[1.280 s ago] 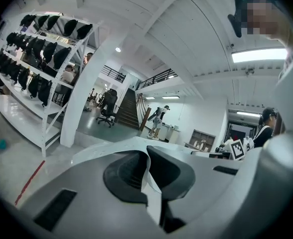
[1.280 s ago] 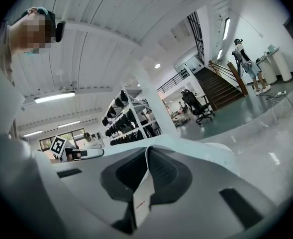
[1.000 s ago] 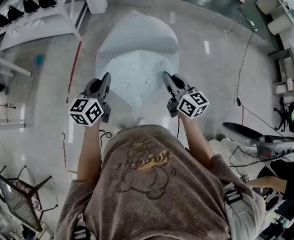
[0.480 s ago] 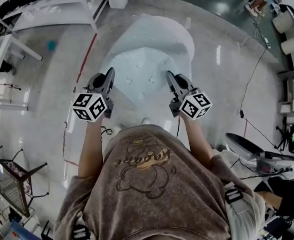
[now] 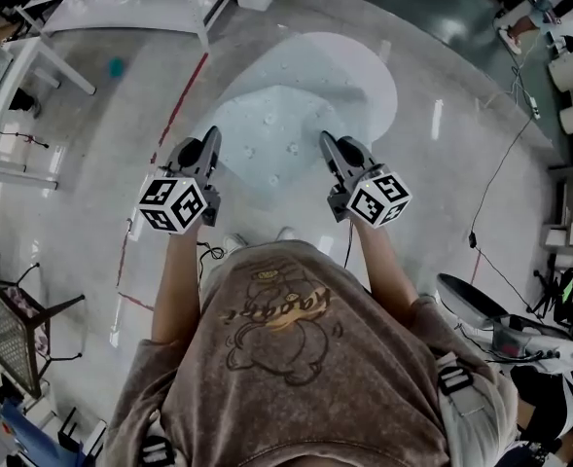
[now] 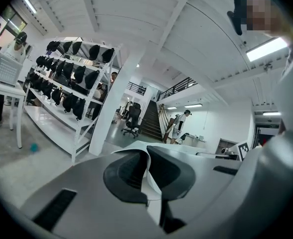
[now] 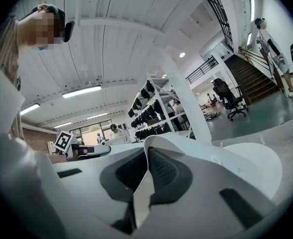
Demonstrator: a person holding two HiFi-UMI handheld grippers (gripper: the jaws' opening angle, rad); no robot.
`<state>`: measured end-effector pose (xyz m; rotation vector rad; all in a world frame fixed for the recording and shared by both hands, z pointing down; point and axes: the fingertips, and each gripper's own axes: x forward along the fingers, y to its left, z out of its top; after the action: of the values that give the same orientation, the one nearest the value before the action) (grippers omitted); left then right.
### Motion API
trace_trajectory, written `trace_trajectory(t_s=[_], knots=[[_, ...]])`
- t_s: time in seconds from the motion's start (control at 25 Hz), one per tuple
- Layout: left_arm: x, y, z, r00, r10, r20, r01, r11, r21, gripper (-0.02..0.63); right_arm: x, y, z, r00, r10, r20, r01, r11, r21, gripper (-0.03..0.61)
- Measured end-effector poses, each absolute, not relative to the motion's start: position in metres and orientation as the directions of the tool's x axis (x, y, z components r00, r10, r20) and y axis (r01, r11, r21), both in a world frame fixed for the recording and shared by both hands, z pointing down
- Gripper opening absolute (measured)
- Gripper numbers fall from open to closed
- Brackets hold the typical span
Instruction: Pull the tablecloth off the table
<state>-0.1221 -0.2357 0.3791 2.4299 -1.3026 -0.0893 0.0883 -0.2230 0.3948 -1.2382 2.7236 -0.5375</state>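
A pale blue-white tablecloth [image 5: 271, 139] hangs from a round white table [image 5: 374, 81] toward me, stretched between both grippers. My left gripper [image 5: 211, 144] is shut on the cloth's near left edge. My right gripper [image 5: 327, 144] is shut on its near right edge. In the left gripper view a white fold of tablecloth [image 6: 147, 171] is pinched between the dark pads [image 6: 129, 171]. In the right gripper view a strip of tablecloth [image 7: 145, 178] is clamped the same way between the pads [image 7: 163, 176]. The far right part of the tabletop shows bare.
White shelving [image 5: 121, 8] stands at the back left, and a red line [image 5: 174, 105] runs along the floor. A small teal object [image 5: 117, 66] lies on the floor. Cables [image 5: 490, 193] and equipment sit at the right, a wire chair [image 5: 14, 324] at lower left. People stand by the stairs [image 6: 178, 126].
The cloth has slid toward me with both grippers holding it, and more of the round tabletop shows bare at the far right. Both grippers stay shut.
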Motion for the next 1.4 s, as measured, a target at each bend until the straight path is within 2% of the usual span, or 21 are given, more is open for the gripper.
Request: trace_trajectory(t_s=[0.84, 1.4], knots=[[-0.221, -0.204, 0.379, 0.392, -0.911, 0.13, -0.876, -0.326, 0.356, 0.02, -0.009, -0.236, 0.401, -0.799, -0.599, 0.052, -0.571, 0.73, -0.376, 0.008], [-0.297, -0.152, 0.382, 0.221, -0.965, 0.143, -0.919, -0.157, 0.362, 0.02, -0.091, -0.224, 0.406, -0.888, -0.458, 0.046, -0.437, 0.807, -0.397, 0.008]])
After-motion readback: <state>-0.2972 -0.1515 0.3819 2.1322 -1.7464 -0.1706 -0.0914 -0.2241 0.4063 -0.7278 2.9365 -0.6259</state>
